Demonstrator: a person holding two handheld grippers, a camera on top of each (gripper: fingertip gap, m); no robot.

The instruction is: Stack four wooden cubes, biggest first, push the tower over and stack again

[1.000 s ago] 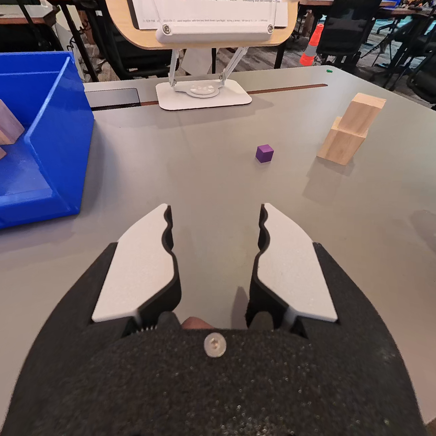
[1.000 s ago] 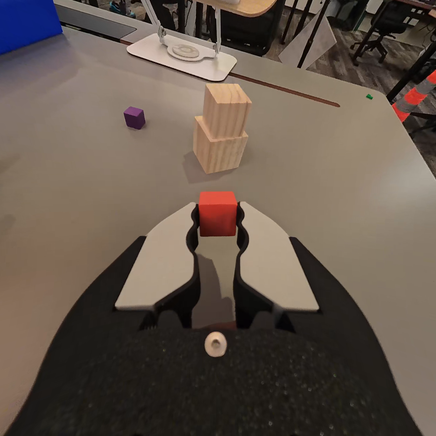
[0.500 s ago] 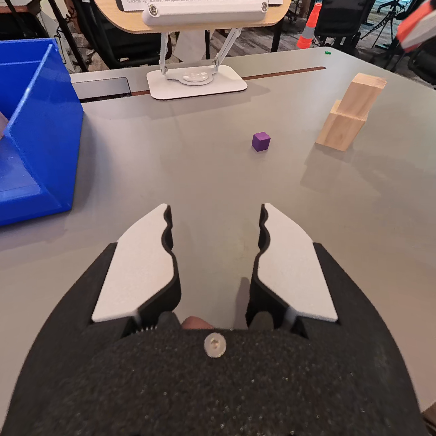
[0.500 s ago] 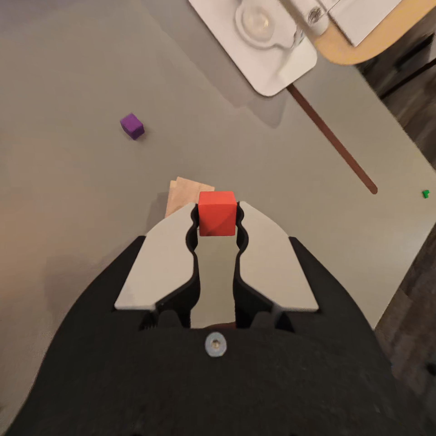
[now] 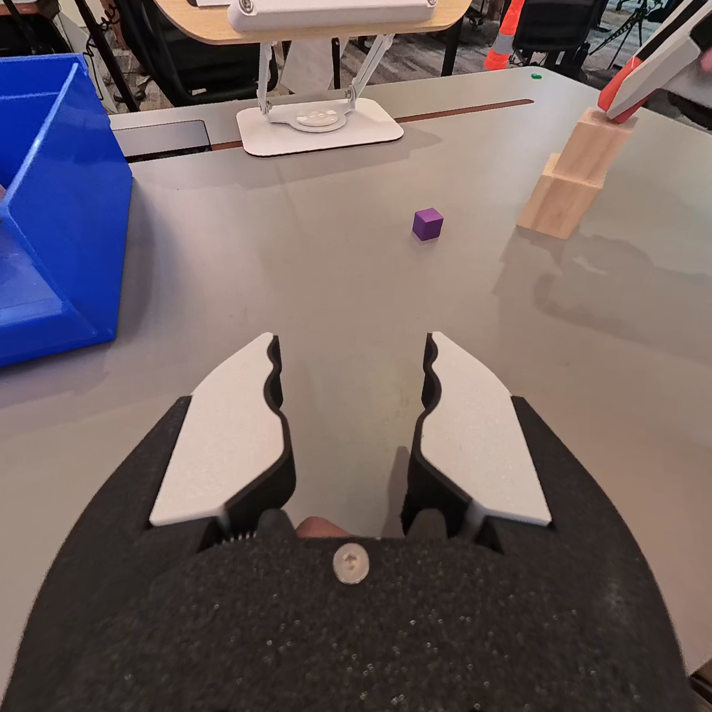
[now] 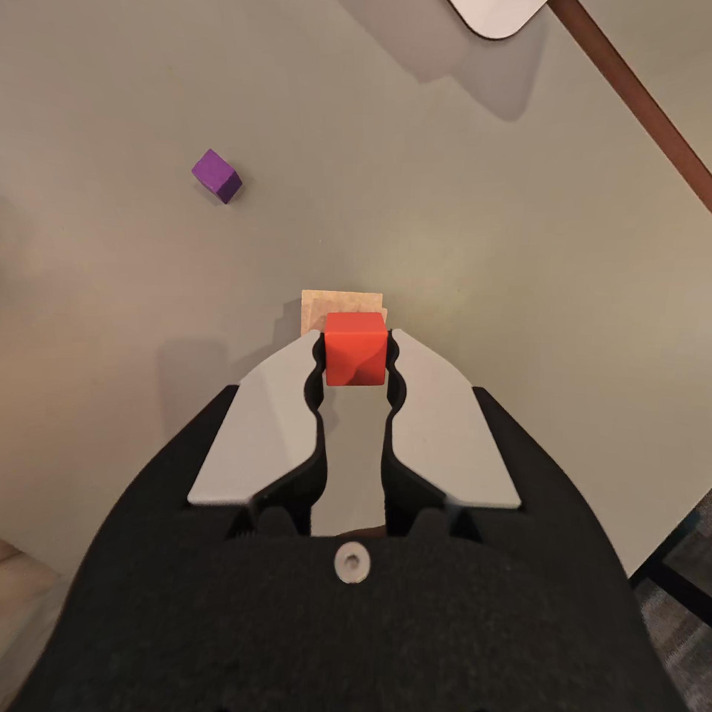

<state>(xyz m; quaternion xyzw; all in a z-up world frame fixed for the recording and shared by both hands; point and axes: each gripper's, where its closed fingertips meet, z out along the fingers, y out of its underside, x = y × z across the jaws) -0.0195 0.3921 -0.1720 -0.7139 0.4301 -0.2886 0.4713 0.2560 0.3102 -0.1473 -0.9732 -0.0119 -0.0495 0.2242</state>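
Two plain pale wooden cubes (image 5: 570, 169) are stacked far right on the grey surface (image 5: 346, 289). Our right gripper (image 6: 355, 348) pinches the small red wooden cube (image 6: 355, 348) by opposite flat faces, right above them. It's probably light, stiff, slick. Left gripper (image 5: 351, 356) hangs open; tiny purple cube (image 5: 427, 224) waits.

A small red wooden cube (image 6: 355, 348) is showing bright against two pale, grain-striped natural wooden cubes (image 5: 569, 180); a tiny purple wooden cube (image 5: 427, 224) is contrasting with the plain grey desk (image 5: 346, 277), beside a glossy blue plastic bin (image 5: 65, 215).
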